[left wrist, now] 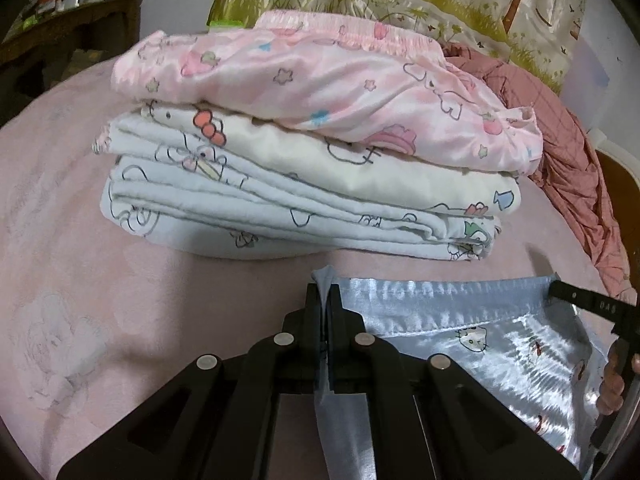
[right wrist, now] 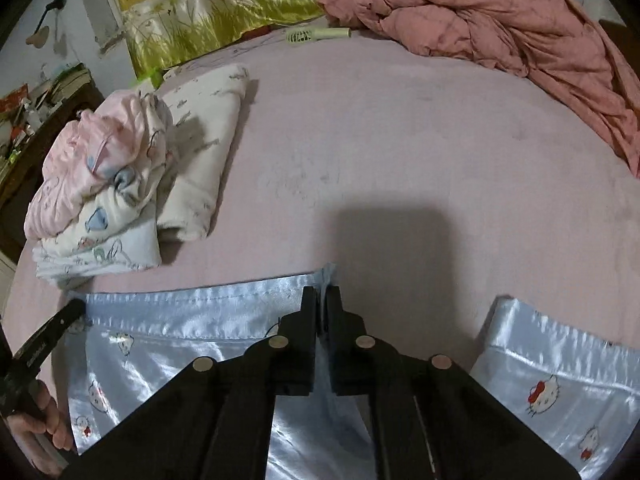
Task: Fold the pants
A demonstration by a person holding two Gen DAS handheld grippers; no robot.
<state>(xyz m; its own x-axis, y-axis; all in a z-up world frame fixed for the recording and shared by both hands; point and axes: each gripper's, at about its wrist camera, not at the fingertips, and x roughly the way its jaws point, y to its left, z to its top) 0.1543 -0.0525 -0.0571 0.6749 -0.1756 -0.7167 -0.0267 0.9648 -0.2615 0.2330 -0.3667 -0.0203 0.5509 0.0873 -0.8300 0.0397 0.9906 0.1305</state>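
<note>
**Both claws pinching the blue satin pants on the bed**

So here's the scene: the light blue satin pants (right wrist: 168, 344), the ones with the little cat faces, are lying on the pink bed sheet (right wrist: 380, 152) right at the near edge. One hemmed edge runs straight across between the two claws.

The left claw (left wrist: 325, 300) is clamped shut on one corner of that edge, with a bit of fabric poking out past its tips. The right claw (right wrist: 321, 296) is also closed tight on the fabric at the other end of the same hem, cloth sandwiched between its jaws. From the right camera you can see a hand (right wrist: 38, 420) gripping the left tool at the far left of the picture.

A second section of the same blue satin lies off to the right, apart from the piece being held.

Just behind the pants there's a stack of folded clothes (left wrist: 300, 172): a pink printed piece on top, white cartoon-print ones below. A crumpled pink checked blanket (right wrist: 500, 28) is heaped at the far side of the bed, with a small pale green comb (right wrist: 316, 35) near it.
</note>
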